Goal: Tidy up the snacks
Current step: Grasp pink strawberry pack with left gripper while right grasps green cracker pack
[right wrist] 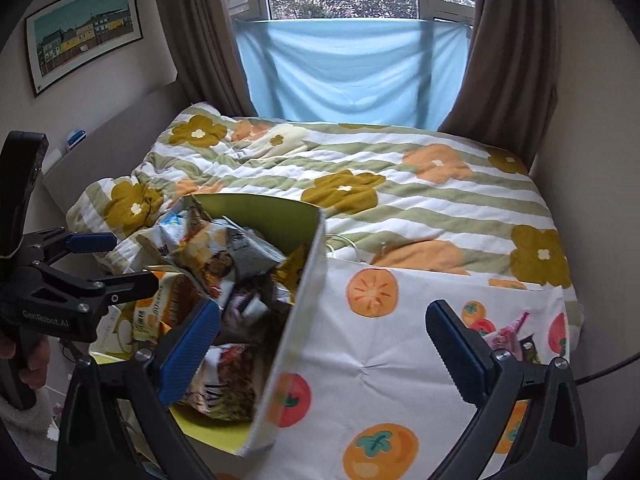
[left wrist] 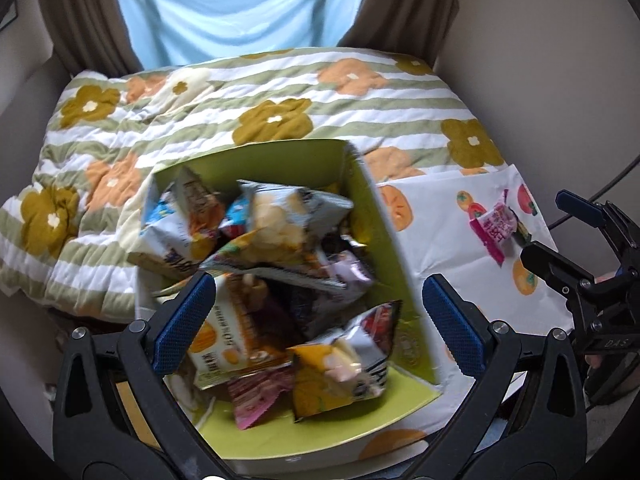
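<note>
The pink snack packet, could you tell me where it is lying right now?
The pink packet lies on the fruit-print cloth, right of the green box.

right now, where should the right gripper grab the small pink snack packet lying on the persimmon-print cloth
Grip the small pink snack packet across its puffed middle, coming from above. It lies flat on the persimmon-print cloth, outside the green cardboard box, so its crimped ends offer less to hold. The right gripper is open and empty.
</note>
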